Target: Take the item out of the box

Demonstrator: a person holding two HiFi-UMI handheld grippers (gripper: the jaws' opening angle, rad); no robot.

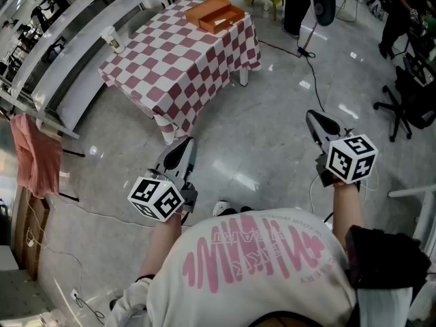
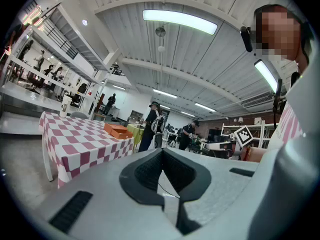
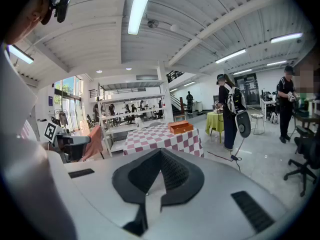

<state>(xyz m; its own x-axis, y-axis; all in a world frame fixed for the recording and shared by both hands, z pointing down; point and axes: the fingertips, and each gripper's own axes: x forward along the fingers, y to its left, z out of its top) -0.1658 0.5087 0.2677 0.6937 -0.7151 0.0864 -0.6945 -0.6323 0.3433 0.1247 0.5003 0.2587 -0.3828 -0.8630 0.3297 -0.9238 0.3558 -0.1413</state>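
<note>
An orange box [image 1: 216, 13] lies closed near the far end of a table [image 1: 178, 68] with a red-and-white checked cloth, several steps ahead of me. It also shows in the left gripper view as the orange box [image 2: 118, 131] and in the right gripper view as the orange box [image 3: 180, 127]. My left gripper [image 1: 179, 152] and right gripper [image 1: 318, 122] are held in front of my body over the floor, far from the table. In its own view the left gripper [image 2: 161, 153] is shut and empty. The right gripper [image 3: 160, 154] is likewise shut with nothing between its jaws.
A cup [image 1: 112, 39] stands at the table's left corner. A long white shelf [image 1: 60, 43] runs along the left, with a pink cloth [image 1: 37, 157] hanging near it. A black fan on a stand [image 1: 324, 4] and an office chair [image 1: 407, 101] stand to the right. People stand by a green table [image 3: 216, 121].
</note>
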